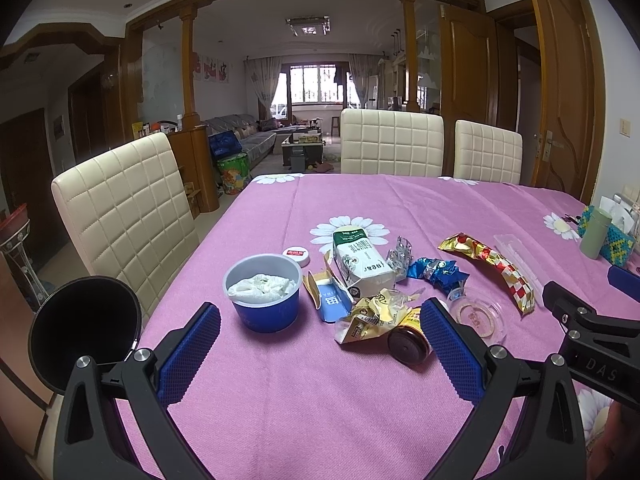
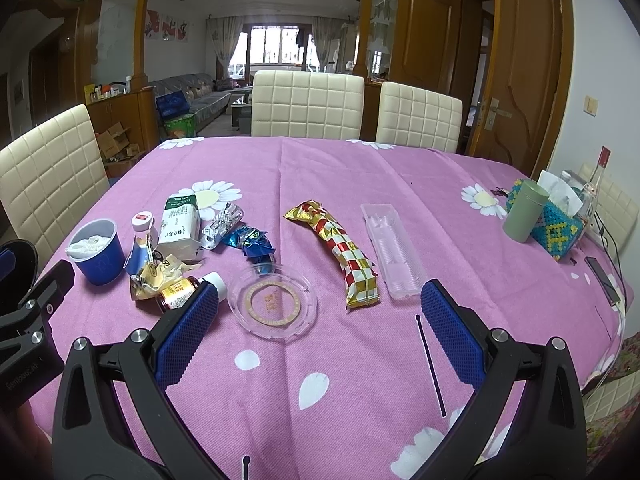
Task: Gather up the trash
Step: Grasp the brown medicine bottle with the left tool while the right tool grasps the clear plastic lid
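Trash lies on the pink tablecloth [image 1: 320, 400]. A blue cup [image 1: 263, 293] holds crumpled white tissue. Around it lie a milk carton [image 1: 360, 262], a torn blue-and-yellow carton [image 1: 326, 292], yellow wrappers [image 1: 372, 316], a brown bottle on its side [image 1: 408, 340], blue foil wrappers [image 1: 436, 272], a red-gold checked wrapper [image 2: 340, 248] and a clear plastic tray [image 2: 394, 252]. My left gripper [image 1: 320, 344] hovers open just short of the cup and bottle, nothing between its fingers. My right gripper [image 2: 320, 324] is open above the glass ashtray [image 2: 274, 302], holding nothing.
A green canister [image 2: 524, 210] and a beaded tissue box [image 2: 560, 228] stand at the table's right edge, with a phone [image 2: 604, 280] and cables. Cream chairs [image 1: 120, 216] ring the table. A black round bin [image 1: 84, 332] sits low at the left, beside my left gripper.
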### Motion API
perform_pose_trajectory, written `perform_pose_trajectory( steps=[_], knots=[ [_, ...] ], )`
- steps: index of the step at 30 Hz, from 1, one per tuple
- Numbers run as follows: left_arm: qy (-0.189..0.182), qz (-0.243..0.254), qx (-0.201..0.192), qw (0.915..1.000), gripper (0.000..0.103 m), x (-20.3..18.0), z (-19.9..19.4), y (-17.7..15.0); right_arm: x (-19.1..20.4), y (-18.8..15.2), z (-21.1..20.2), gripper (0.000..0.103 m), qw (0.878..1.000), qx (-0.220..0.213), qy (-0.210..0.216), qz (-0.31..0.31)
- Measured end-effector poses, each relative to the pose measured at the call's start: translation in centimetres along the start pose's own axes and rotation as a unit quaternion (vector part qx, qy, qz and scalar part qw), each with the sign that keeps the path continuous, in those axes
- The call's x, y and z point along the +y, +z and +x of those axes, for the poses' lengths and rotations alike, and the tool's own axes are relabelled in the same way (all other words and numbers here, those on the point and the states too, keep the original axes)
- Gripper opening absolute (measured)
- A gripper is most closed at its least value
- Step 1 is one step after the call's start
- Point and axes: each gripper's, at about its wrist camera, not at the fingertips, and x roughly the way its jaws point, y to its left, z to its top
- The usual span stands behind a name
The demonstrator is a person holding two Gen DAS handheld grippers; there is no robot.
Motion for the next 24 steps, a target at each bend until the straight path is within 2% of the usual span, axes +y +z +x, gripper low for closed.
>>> perform_pose_trajectory(
  steps=[4,7,10,13,17,19,22,24],
  knots=[
    [0.001,-0.001,-0.005,1.0,0.097,0.2,0.4,0.1,-0.1,0.7,0.3,0.1,1.0,-0.013,0.01,-0.007],
    [-0.008,-0.013,0.006,0.9999,0.097,1.0,1.5,0.3,-0.7,1.0,1.5,0.1,1.0,-0.014,0.011,0.003],
    [-0.011,-0.015,0.021,0.9996,0.097,1.1,3.2,0.2,-1.0,0.5,3.3,0.1,1.0,-0.009,-0.011,-0.003],
    [-0.025,0.01,0.036,0.999,0.097,-0.2,4.7,-0.2,-1.0,-0.4,5.4,0.099,0.999,0.016,-0.021,-0.021],
    [-0.058,0.049,0.06,0.9953,0.097,-3.1,6.1,-1.1,-1.3,-1.9,7.7,0.091,0.998,0.06,-0.002,-0.027],
    [-0.057,0.056,0.071,0.9943,0.097,-3.9,7.0,-1.4,-1.3,-2.5,8.5,0.09,0.997,0.077,0.007,-0.03],
    [-0.083,0.047,0.111,0.9892,0.097,-4.6,8.8,-1.8,-1.7,-3.3,9.1,0.09,0.996,0.084,0.004,-0.025],
    [-0.097,0.042,0.116,0.9876,0.097,-4.9,9.1,-1.6,-2.0,-3.4,9.4,0.091,0.996,0.09,0.008,-0.016]
  ],
)
